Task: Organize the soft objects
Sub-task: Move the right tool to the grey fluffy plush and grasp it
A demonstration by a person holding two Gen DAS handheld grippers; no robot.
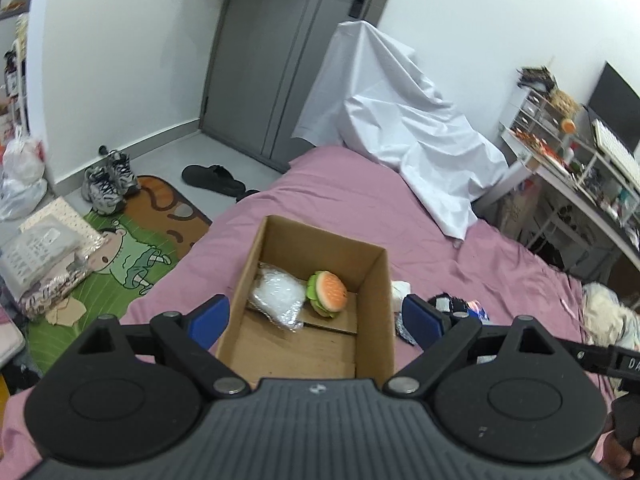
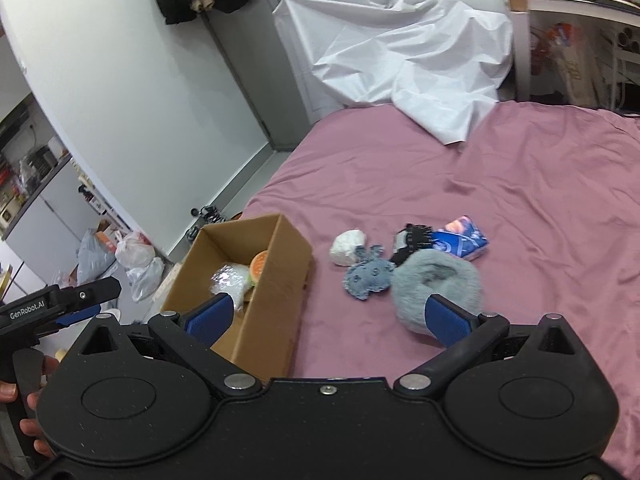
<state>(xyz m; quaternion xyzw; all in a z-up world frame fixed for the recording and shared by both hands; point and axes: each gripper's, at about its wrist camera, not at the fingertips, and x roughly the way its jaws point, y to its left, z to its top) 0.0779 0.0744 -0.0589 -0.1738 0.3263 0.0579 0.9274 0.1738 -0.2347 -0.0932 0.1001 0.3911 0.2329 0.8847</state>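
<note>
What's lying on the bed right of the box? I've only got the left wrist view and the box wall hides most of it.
Observer: A fluffy grey pouch lies nearest the right gripper, whose jaws are open and empty.
Operator: Anything beside it?
Observer: A blue denim plush lies beside it on the box side, with a white ball just beyond.
Operator: And that blue thing I half see?
Observer: A blue tissue pack, next to a black knit piece.

each gripper, the left gripper (image 1: 316, 318) and the right gripper (image 2: 334, 316), has a black ribbed body, two round black discs, silver pivot screws and blue finger pads (image 2: 210, 316). white "genrobot.ai" lettering marks the left unit's side in the right wrist view.
</note>
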